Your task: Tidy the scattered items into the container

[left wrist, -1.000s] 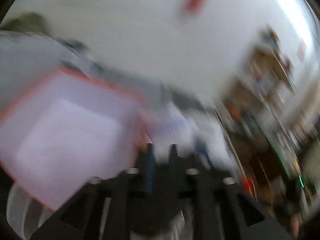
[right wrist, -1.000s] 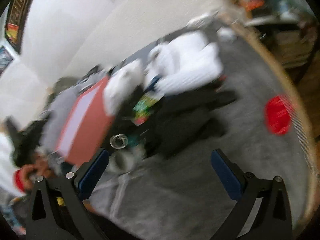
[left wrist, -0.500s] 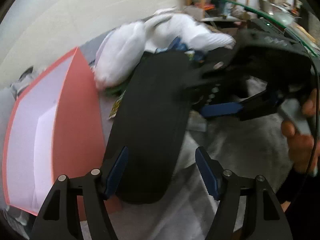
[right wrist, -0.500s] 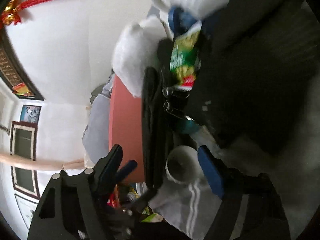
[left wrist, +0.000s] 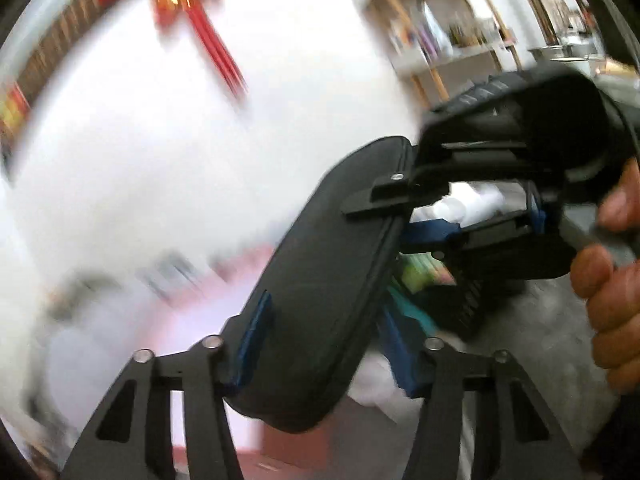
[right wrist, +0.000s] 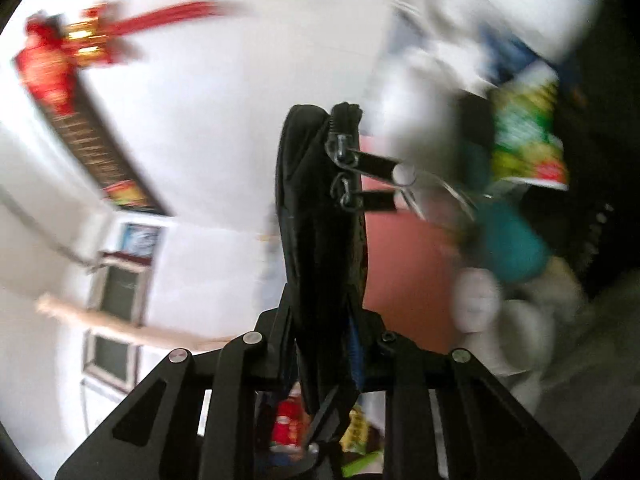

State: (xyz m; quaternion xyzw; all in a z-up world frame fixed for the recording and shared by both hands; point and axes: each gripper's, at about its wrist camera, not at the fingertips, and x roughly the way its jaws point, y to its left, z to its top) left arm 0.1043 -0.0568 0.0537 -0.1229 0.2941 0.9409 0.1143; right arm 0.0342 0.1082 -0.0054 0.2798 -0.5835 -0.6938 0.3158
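A black zippered case [left wrist: 320, 280] hangs tilted in the air. My right gripper [left wrist: 400, 216] holds its far end from the right, with a person's hand [left wrist: 612, 280] behind it. In the right wrist view the case [right wrist: 320, 220] stands edge-on between the closing jaws of the right gripper [right wrist: 324, 320], and the pads press on it. My left gripper [left wrist: 326, 340] straddles the case's near end, jaws closing. Its left pad lies against the case and a thin gap shows at the right pad. The red box [right wrist: 404, 264] with a pale inside sits behind, blurred.
Beside the box lie a green snack packet [right wrist: 524, 136], a teal item [right wrist: 508, 240], white cloths [right wrist: 500, 8] and a white cup-like thing [right wrist: 476, 300]. A wooden shelf [left wrist: 440, 40] stands at the back right. A red ornament [right wrist: 60, 52] hangs on the white wall.
The right gripper, open beside the case half a second ago, has shut on its end. The case has tilted up off the pile. The left jaws have narrowed around it and both views have swung.
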